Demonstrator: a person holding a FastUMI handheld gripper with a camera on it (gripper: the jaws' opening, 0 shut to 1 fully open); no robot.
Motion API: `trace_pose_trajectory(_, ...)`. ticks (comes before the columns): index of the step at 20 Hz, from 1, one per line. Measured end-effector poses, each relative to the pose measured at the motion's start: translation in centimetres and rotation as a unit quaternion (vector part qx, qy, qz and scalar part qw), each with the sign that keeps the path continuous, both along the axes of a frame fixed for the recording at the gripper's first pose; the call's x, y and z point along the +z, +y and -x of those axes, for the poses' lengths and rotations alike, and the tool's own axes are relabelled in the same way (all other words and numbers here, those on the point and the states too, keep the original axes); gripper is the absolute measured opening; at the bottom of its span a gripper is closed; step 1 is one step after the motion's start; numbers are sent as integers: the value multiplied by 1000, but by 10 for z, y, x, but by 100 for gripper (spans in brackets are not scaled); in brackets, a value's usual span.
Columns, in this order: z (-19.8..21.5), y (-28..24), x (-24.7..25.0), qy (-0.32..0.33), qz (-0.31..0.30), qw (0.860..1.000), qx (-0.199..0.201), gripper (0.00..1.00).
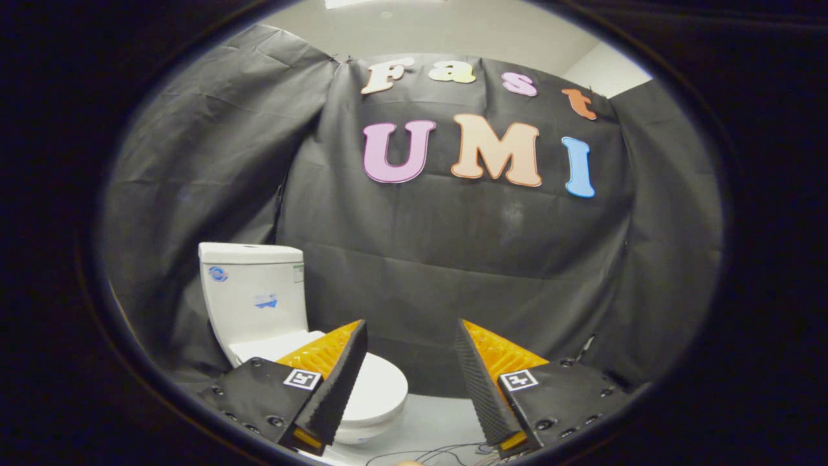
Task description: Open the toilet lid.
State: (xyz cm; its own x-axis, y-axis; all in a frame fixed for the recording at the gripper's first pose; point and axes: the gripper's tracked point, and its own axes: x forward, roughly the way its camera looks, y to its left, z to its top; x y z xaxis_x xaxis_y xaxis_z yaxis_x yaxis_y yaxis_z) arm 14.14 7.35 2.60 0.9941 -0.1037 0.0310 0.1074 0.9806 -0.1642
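The gripper [411, 330] hung with fingers spread apart, empty. Beyond its left finger sat a smooth, glossy toilet [259, 310], rounded lid [378, 388] closed flat, boxy tank behind.

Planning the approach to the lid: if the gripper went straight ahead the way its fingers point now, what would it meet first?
Probably the booth's black cloth wall. The open gripper aims past the toilet, whose closed lid lies lower, beside one finger. Depth is unclear.

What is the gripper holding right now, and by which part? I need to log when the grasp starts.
Nothing. The gripper is open, with only air between its fingers; the toilet lid lies shut beyond the left finger.
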Motion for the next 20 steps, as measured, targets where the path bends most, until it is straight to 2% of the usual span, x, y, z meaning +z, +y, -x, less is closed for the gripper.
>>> trace_pose_trajectory(8, 0, 44, 14, -57, 4, 997, -52, 84)
trace_pose_trajectory(11, 1, 62, 2, -47, 5, 997, -61, 84)
trace_pose_trajectory(13, 1, 77, -13, -23, 9, 998, -55, 84)
trace_pose_trajectory(17, 0, 118, -29, -6, -5, 1000, -7, 84)
trace_pose_trajectory(20, 5, 137, -41, 5, -10, 1000, 13, 84)
